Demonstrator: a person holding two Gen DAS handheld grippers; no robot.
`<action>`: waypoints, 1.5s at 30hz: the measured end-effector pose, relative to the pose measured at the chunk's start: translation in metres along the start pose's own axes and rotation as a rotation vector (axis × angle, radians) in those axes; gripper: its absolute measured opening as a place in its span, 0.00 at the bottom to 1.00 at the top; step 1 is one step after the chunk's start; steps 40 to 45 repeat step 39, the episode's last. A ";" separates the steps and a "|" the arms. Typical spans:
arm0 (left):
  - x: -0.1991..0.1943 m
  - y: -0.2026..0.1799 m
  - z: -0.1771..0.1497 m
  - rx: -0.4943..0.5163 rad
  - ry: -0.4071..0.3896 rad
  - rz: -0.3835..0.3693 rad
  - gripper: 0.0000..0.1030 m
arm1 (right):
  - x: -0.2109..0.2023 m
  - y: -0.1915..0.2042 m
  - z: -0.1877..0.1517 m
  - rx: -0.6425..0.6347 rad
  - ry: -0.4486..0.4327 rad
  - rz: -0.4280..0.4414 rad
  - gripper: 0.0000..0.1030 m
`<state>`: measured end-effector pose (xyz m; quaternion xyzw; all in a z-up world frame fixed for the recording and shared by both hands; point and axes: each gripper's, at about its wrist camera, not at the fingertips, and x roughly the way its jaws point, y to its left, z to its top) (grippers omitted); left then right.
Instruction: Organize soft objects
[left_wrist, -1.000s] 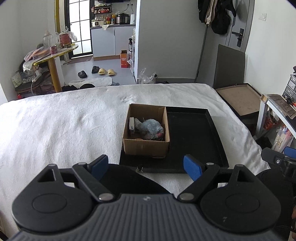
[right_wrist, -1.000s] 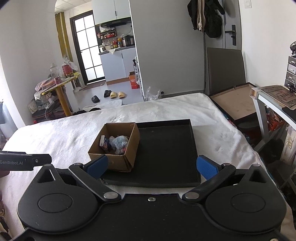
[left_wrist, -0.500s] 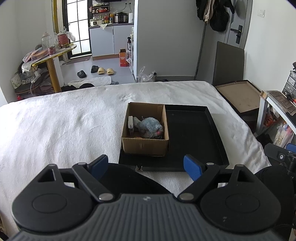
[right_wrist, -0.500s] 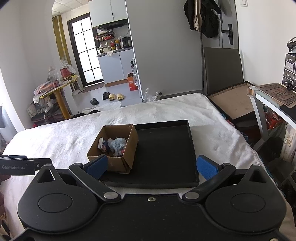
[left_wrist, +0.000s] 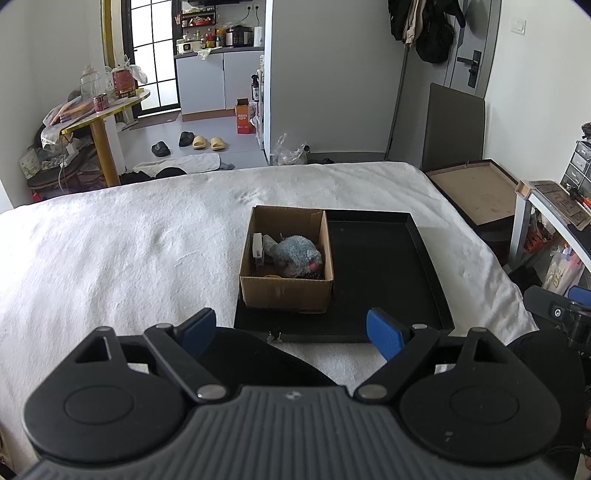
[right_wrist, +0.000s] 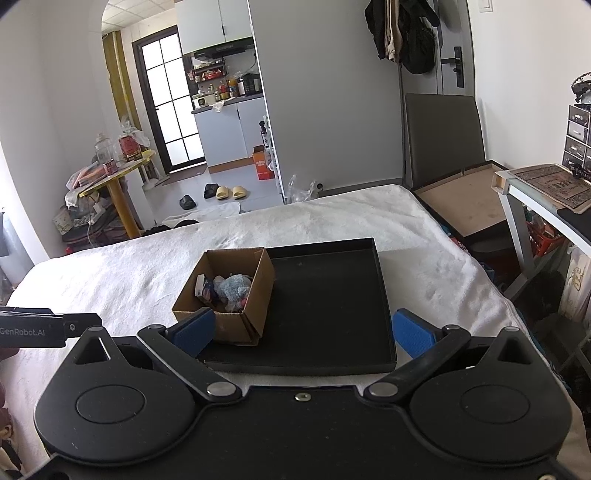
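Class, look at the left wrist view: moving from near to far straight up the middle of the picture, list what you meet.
left gripper → black tray near rim → cardboard box → blue plush toy inside the box → white bedcover → floor, with orange carton

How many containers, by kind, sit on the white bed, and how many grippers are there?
Cardboard box: 1
Black tray: 1
Grippers, left gripper and right gripper, both open and empty: 2
Total: 4

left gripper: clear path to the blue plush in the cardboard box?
Probably yes. The left gripper is open and empty, the cardboard box is open-topped straight ahead, and the blue plush lies on top, uncovered.
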<state>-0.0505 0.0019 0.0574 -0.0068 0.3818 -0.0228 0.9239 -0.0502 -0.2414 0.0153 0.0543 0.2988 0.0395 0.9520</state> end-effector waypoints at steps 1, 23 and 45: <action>0.000 0.000 0.000 0.000 0.000 0.001 0.85 | 0.000 0.000 0.001 0.001 -0.001 0.000 1.00; 0.003 -0.003 0.001 0.001 0.010 -0.003 0.85 | 0.001 0.000 0.002 0.000 0.008 -0.001 1.00; 0.008 0.001 -0.002 0.001 0.018 -0.003 0.85 | 0.008 -0.002 -0.003 -0.005 0.022 -0.005 1.00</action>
